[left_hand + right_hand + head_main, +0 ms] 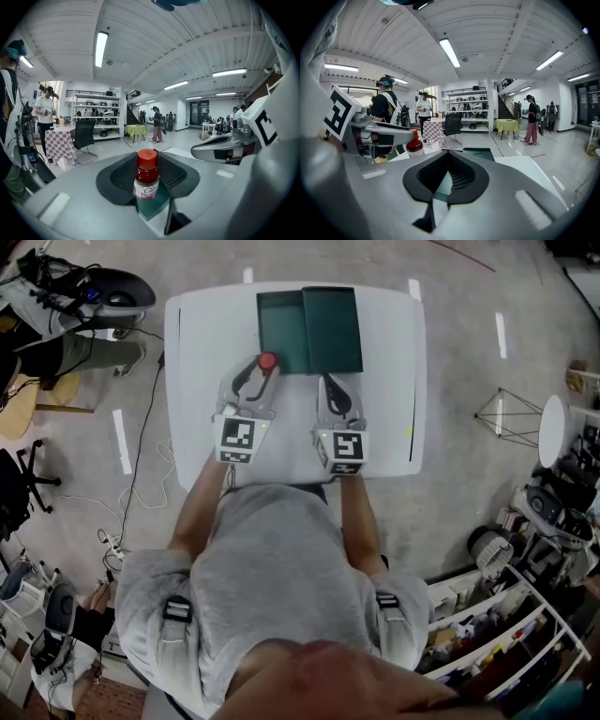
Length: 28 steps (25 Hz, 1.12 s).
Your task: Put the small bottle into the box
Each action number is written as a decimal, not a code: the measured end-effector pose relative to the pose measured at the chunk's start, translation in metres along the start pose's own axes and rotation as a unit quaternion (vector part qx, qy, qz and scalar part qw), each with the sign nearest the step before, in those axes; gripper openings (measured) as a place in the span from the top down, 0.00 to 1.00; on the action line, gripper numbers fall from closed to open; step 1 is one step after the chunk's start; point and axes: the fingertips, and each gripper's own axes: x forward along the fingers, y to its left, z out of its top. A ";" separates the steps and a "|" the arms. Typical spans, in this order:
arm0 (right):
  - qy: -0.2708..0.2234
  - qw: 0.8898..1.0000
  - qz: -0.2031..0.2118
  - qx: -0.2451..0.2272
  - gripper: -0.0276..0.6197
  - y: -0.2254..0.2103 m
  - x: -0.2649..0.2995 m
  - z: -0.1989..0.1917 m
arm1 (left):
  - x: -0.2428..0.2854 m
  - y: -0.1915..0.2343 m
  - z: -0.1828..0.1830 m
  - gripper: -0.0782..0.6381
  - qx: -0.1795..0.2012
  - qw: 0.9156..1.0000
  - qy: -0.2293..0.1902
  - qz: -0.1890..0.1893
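White counter bearing open dark green box far centre; right gripper, fingers narrowly apart, empty; left gripper, fingers clamped on small bottle at box's near left corner: probably light, rigid, slick, best gripped on body below cap.

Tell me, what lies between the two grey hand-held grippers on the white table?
Nothing: in the head view only bare white tabletop separates the left gripper from the right gripper.
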 end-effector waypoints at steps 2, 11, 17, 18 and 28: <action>0.005 1.000 0.001 0.003 0.95 -0.004 0.006 -0.002 | 0.009 0.001 -0.003 0.70 0.000 1.000 0.003 -0.001; 0.023 1.000 0.005 0.012 0.95 -0.028 0.026 -0.010 | 0.048 -0.008 -0.015 0.70 0.014 1.000 0.013 -0.014; 0.033 0.999 0.009 0.018 0.95 -0.038 0.039 -0.019 | 0.070 -0.015 -0.025 0.70 0.019 0.999 0.017 -0.028; 0.035 0.999 0.010 0.019 0.95 -0.040 0.040 -0.020 | 0.074 -0.016 -0.028 0.70 0.018 0.999 0.018 -0.030; 0.056 0.998 0.012 0.029 0.95 -0.054 0.051 -0.037 | 0.101 -0.022 -0.047 0.70 0.007 0.999 0.022 -0.044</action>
